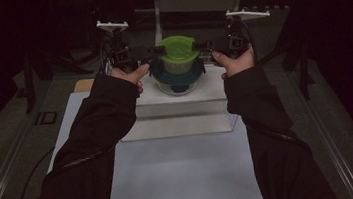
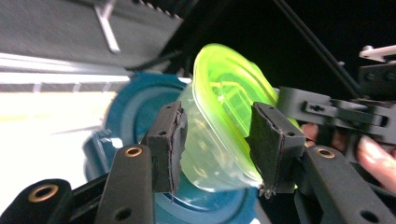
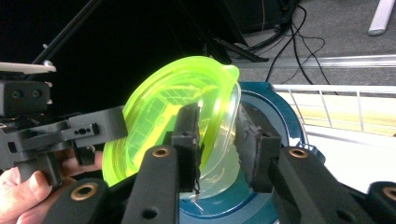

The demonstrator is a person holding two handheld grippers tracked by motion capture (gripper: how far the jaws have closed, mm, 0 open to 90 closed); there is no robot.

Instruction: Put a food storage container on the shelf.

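Centrally, on a white block [image 1: 182, 99] at the far end of the table, sits a blue-lidded glass tub [image 1: 178, 79], and stacked on its lid is a smaller clear tub [image 1: 177, 64] with a green lid [image 1: 176, 46]. Whether either tub holds anything cannot be made out; the small one's walls look clear and pale green in the two gripper views.

The left gripper [image 1: 152, 54] comes at the small tub from the left, the right gripper [image 1: 204, 50] from the right, each in a hand [image 1: 129, 74] with a black sleeve. In the left gripper view the jaws stand partly open on either side of the small tub [image 2: 205, 144], one pad by its clear wall, the other over the green lid's [image 2: 229, 93] rim; a slight gap shows, so the pads do not seem to press. In the right gripper view the jaws likewise straddle the rim of the small tub [image 3: 219, 154], partly open, with the lid [image 3: 163, 116] on one side and the blue lid [image 3: 275, 112] behind; no firm clamp shows there either.

The white block rests on a wider white sheet [image 1: 183, 174] covering a grey table [image 1: 330, 137]. The room around is dark, with black stands, cables and a pale frame beyond the table.
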